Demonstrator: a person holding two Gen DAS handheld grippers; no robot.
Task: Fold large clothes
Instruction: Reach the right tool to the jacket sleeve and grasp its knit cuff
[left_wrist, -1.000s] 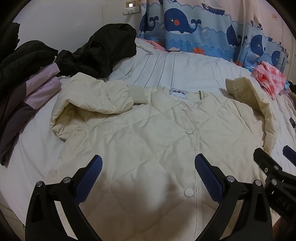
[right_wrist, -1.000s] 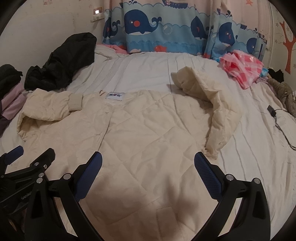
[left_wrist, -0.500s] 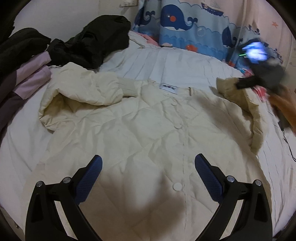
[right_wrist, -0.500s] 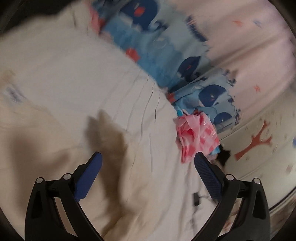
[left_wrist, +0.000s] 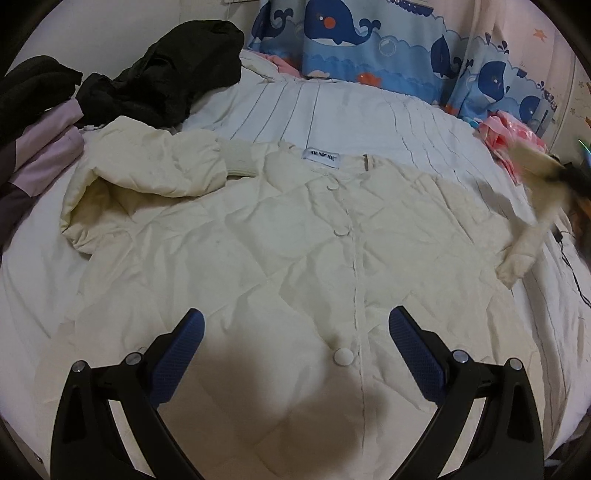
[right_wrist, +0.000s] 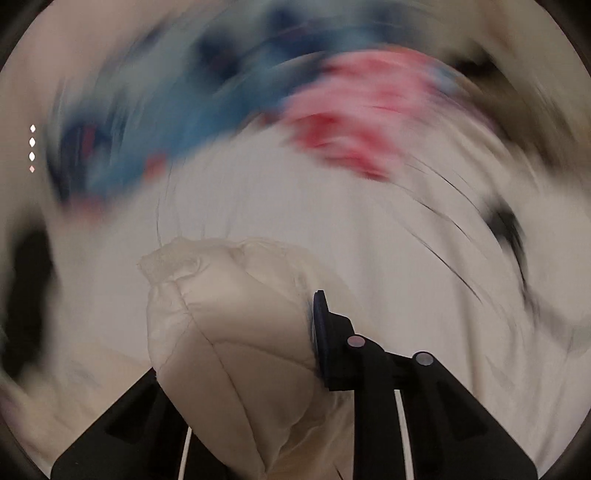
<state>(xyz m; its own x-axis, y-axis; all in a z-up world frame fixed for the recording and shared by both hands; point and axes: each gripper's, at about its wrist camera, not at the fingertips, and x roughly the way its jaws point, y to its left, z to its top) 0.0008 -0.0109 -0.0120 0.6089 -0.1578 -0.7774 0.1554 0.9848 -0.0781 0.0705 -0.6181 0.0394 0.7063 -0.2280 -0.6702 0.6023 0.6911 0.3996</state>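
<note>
**Puffy jacket, one sleeve in hand**

Because the cream quilted padded jacket (left_wrist: 295, 240) is puffy and soft, I judge it light for its bulk, springy, and likely to slide on itself where the shell fabric is smooth; it will not hold a crease unless pressed flat. The firmer places to take hold look like the ribbed knit cuff (left_wrist: 242, 160) and the sleeve ends, where the padding thins and the fingers can close on less loft.

The jacket lies front up on the white striped bed sheet (left_wrist: 332, 110), spread across the middle of the left wrist view, collar label toward the top centre and its snap placket running down to the bottom centre. One sleeve is doubled over at the upper left of that frame. The other sleeve (left_wrist: 532, 229), at the right edge, is blurred and lifted off the bed.

The left gripper (left_wrist: 295, 339) hangs over the lower body of the jacket with its blue-padded fingers spread wide and nothing between them; the cloth lies below, and I cannot tell whether they touch it. A white snap button (left_wrist: 343, 356) sits in the gap between them.

In the right wrist view the right gripper (right_wrist: 236, 350) is clenched on a fat roll of that sleeve (right_wrist: 229, 332), which bulges forward past the finger (right_wrist: 319, 332) into the lower centre. Everything behind is smeared by motion.
</note>
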